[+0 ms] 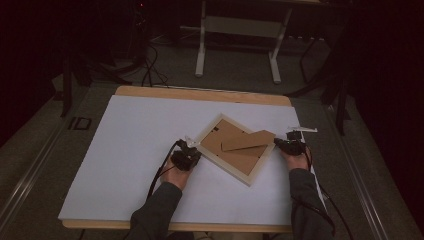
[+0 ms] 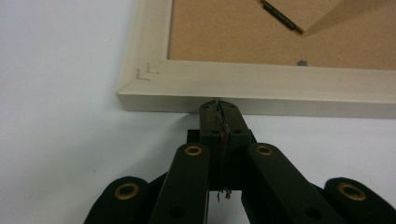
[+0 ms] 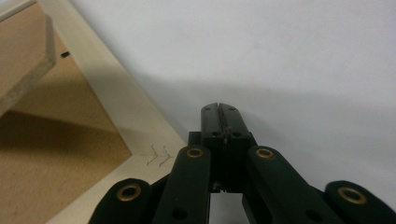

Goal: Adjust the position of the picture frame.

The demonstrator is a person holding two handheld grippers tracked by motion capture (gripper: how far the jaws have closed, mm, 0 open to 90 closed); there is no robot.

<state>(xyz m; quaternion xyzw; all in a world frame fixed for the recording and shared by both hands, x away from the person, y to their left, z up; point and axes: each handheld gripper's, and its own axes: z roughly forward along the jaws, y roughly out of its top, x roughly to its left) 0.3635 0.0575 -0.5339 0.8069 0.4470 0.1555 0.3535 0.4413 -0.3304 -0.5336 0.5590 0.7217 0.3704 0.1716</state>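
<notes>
Two tools were at work, one at each end of the picture frame (image 1: 234, 148), which lay face down near the middle of the white sheet on the bench (image 1: 150, 92), its brown backing board (image 1: 227, 145) up. Starting at the left, my left tool (image 2: 218, 106) had its jaws pressed fully together with nothing between them, its tip right at the outer edge of the pale wood rail, close to a stapled corner; whether it actually touched the wood I could not tell. I judged the step to be steadying or nudging the frame from both sides, and to do it well I would push low and square against the rail, both sides evenly, so the frame slid flat without spinning. In the middle, the cardboard stand (image 1: 248, 140) stuck up from the backing, its long axis running toward the right. The frame itself sat turned like a diamond, corners pointing away from me and toward me, its longer side running from far left to near right. On the right, my right tool (image 3: 218, 108) was likewise closed on nothing, just beside the frame's right corner, apart from the wood.
</notes>
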